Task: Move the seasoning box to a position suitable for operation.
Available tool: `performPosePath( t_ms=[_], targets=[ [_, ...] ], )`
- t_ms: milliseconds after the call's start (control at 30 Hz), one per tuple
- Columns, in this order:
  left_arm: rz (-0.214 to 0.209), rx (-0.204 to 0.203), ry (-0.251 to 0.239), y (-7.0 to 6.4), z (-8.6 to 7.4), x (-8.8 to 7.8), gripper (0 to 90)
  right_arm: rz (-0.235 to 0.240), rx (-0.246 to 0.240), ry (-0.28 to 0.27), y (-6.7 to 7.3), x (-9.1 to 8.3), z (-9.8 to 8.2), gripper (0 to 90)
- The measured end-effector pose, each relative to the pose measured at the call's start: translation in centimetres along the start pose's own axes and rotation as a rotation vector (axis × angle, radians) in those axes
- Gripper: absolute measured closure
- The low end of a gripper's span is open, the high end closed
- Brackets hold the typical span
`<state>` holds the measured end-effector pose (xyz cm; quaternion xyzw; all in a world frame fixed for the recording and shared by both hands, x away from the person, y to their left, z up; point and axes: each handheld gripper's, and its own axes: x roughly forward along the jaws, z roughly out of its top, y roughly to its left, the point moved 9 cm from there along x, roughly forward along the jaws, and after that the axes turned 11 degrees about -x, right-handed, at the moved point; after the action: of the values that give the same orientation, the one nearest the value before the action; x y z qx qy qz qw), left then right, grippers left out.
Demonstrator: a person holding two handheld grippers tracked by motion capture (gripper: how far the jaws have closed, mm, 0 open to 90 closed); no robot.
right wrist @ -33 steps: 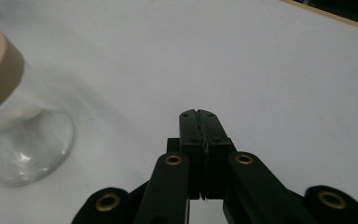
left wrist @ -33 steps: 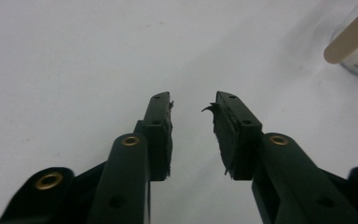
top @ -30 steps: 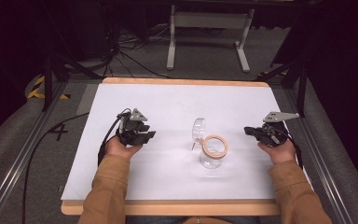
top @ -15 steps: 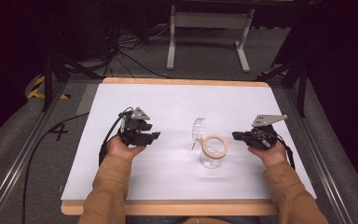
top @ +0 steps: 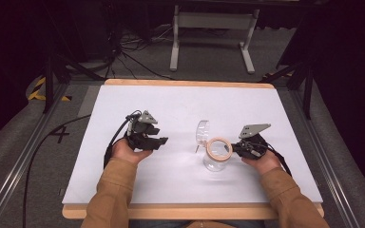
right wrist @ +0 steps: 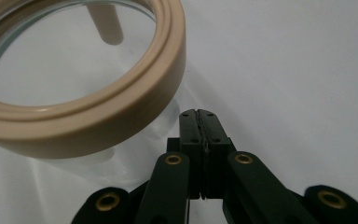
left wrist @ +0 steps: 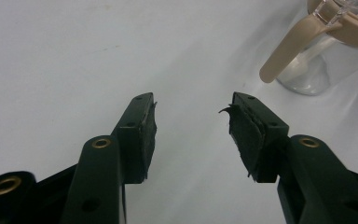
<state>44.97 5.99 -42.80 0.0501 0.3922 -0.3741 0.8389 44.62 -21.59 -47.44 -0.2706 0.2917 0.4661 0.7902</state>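
Plainly, the jar (top: 216, 156) stands upright near the tabletop's (top: 171, 99) middle, toward the near edge, and the right hand-held gripper (top: 237, 148), jaws pressed together on nothing, sits just beside its wall. Well apart toward the left edge, the left hand-held gripper (top: 164, 140) has its jaws spread, so the right hand is nearer.

A lab or recording studio is suggested rather than a home. A bench (top: 123, 190) covered in plain white sheeting with a bare wooden edge is set on grey carpet (top: 9, 142), flanked by metal rails (top: 14, 175). Loose black cables (top: 123, 52) are strewn across the floor behind it (near a white metal stand (top: 209, 28)), and yellow-black hazard tape (top: 38, 88) is stuck down amid dark surroundings.
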Motion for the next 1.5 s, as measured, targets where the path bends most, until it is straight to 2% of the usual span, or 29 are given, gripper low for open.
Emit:
performPosePath(
  t_ms=[167,400,600,667,800,833,900,967,1067,1133,1167,1367,1500],
  targets=[
    [-0.004,0.005,0.000,0.0,0.1,0.1,50.1,0.015,0.016,0.005,0.2,0.0,-0.2,89.8],
    [-0.004,0.006,-0.003,-0.2,0.6,0.4,50.7,0.038,-0.004,0.027,1.2,0.0,-0.7,89.9],
    [-0.031,0.007,0.031,-0.7,1.1,1.1,53.9,0.056,-0.042,0.032,2.9,-0.5,-0.7,89.8],
    [-0.033,0.013,0.021,-0.8,1.3,1.3,53.9,0.060,-0.043,0.033,3.2,-0.5,-0.7,89.8],
    [-0.048,0.022,0.032,-1.2,1.6,1.4,57.6,0.080,-0.068,0.039,4.4,-0.6,-0.5,89.8],
    [-0.085,0.004,0.046,-1.5,1.7,1.6,59.4,0.084,-0.074,0.039,4.6,-0.6,-0.5,89.8],
    [-0.125,-0.043,0.058,-1.7,1.8,1.7,61.5,0.093,-0.080,0.042,5.1,-0.6,-0.3,89.9],
    [-0.137,-0.050,0.064,-1.7,1.8,1.8,63.6,0.099,-0.084,0.041,5.4,-0.5,-0.2,89.8],
    [-0.132,-0.037,0.083,-1.6,1.6,1.8,68.7,0.118,-0.103,0.044,6.3,-0.4,0.1,89.8],
    [-0.137,-0.042,0.081,-1.7,1.6,1.7,71.4,0.129,-0.115,0.046,6.7,-0.2,0.4,89.8],
    [-0.141,-0.056,0.068,-1.8,1.7,1.7,72.2,0.134,-0.120,0.045,6.9,-0.1,0.5,89.8],
    [-0.145,-0.066,0.077,-1.8,1.7,1.6,76.4,0.158,-0.131,0.045,7.8,0.3,0.8,89.8],
    [-0.140,-0.052,0.093,-1.8,1.6,1.7,77.6,0.185,-0.141,0.034,8.6,0.7,1.3,89.7]
  ],
)
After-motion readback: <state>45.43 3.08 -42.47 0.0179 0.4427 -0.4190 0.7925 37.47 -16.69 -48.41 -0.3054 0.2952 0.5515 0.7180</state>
